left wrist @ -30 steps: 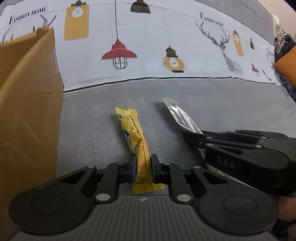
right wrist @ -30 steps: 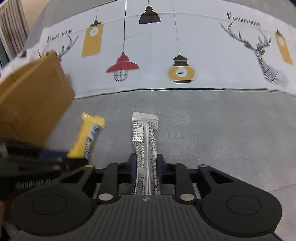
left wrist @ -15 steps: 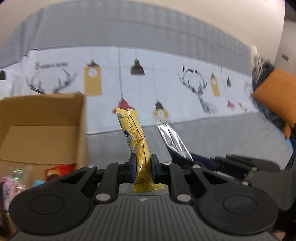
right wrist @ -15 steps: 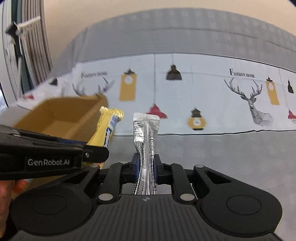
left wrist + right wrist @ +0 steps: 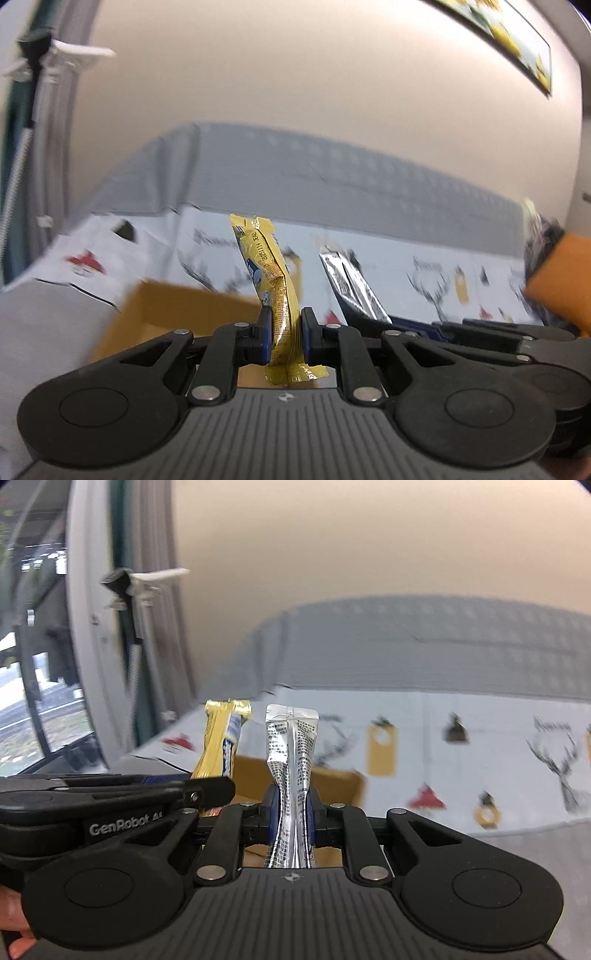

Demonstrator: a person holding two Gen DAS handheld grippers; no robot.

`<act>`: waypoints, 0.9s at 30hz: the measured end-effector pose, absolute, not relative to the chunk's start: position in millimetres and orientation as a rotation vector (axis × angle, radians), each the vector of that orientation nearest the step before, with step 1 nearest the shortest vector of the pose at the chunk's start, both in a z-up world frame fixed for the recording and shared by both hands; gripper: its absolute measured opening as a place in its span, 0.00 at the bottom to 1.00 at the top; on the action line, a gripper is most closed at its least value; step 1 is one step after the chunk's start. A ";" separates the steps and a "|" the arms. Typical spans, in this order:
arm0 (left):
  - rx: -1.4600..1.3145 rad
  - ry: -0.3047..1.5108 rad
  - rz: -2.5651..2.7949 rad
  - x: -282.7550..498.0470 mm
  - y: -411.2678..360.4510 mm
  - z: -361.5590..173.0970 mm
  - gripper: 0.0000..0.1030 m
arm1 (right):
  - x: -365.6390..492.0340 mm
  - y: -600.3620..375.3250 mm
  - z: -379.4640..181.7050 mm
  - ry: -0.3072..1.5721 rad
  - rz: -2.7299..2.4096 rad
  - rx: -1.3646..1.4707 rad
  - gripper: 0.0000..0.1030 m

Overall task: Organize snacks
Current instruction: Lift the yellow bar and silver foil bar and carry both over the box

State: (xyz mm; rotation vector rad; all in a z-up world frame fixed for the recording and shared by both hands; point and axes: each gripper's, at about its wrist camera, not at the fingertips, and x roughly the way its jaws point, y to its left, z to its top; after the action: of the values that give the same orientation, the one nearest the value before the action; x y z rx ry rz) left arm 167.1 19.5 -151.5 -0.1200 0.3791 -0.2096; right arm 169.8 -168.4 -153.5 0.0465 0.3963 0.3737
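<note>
your left tongs (image 5: 283, 332) are matt black plastic, pinching a crinkled glossy yellow foil snack wrapper (image 5: 275, 291). your right tongs (image 5: 291, 814) clamp a shiny silver foil sachet (image 5: 293, 771). behind sits a dull brown cardboard box (image 5: 177, 314) on soft printed cloth (image 5: 480, 746).

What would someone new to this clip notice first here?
A yellow snack bar stands upright, clamped in the left tool. Beside it a silver packet is pinched in the right tool. Behind both, lower down, sits an open cardboard box.
</note>
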 end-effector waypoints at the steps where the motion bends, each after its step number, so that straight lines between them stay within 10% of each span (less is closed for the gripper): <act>1: -0.137 0.370 -0.204 166.8 28.6 -149.0 0.16 | 170.8 -159.4 -149.0 0.394 0.388 0.034 0.15; 27: -0.119 0.807 -0.141 279.0 88.4 -293.7 0.16 | 264.0 -80.3 -276.6 0.799 0.344 -0.036 0.16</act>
State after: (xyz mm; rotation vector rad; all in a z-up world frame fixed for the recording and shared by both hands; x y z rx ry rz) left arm 279.0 88.4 -293.7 -0.1195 0.8069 -0.1415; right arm 264.0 -80.3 -276.6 -0.0362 0.7992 0.3439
